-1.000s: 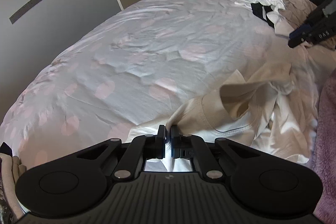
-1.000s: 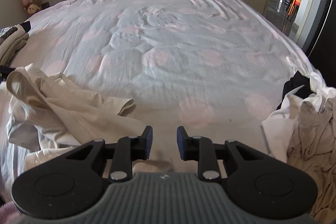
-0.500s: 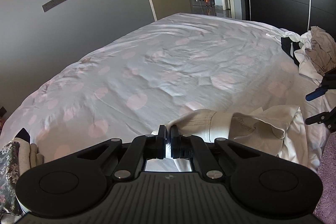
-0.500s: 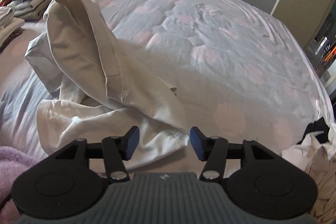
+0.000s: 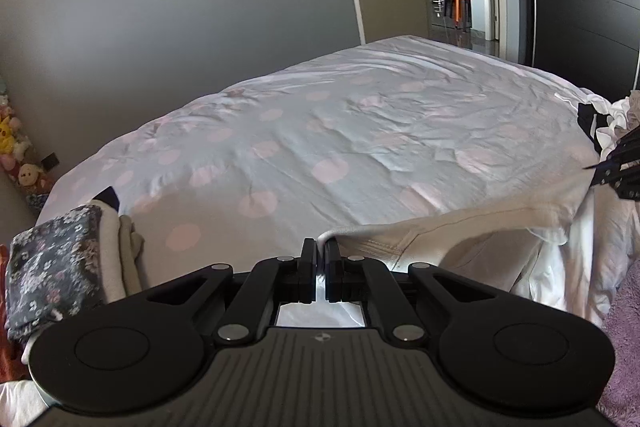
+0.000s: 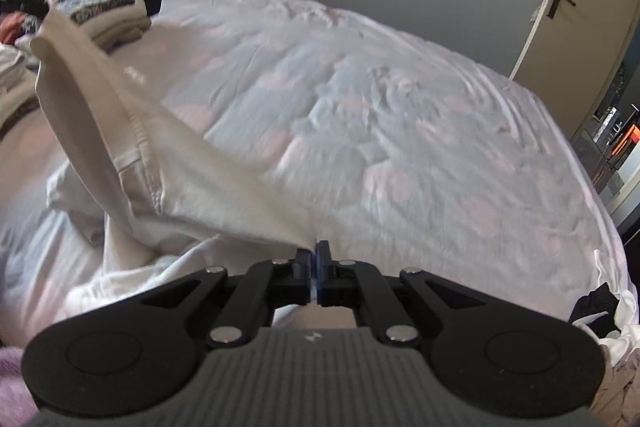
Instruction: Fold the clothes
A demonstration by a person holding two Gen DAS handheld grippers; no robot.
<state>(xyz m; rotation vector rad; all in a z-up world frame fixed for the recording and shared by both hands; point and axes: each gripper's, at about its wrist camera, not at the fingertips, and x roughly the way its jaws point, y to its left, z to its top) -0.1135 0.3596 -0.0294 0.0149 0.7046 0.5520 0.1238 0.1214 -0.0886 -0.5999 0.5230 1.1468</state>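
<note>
Cream cotton garment (image 5: pixel 460 231) stretched above the pink-dotted white bed (image 5: pixel 360 131); 2 claws pinch its edge: left claw (image 5: pixel 320 267), right claw (image 6: pixel 313 267).

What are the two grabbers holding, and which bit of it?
Both hold the cream garment. The left gripper pinches one end of its top edge, the right gripper the other, stretching it above the bed.
</note>
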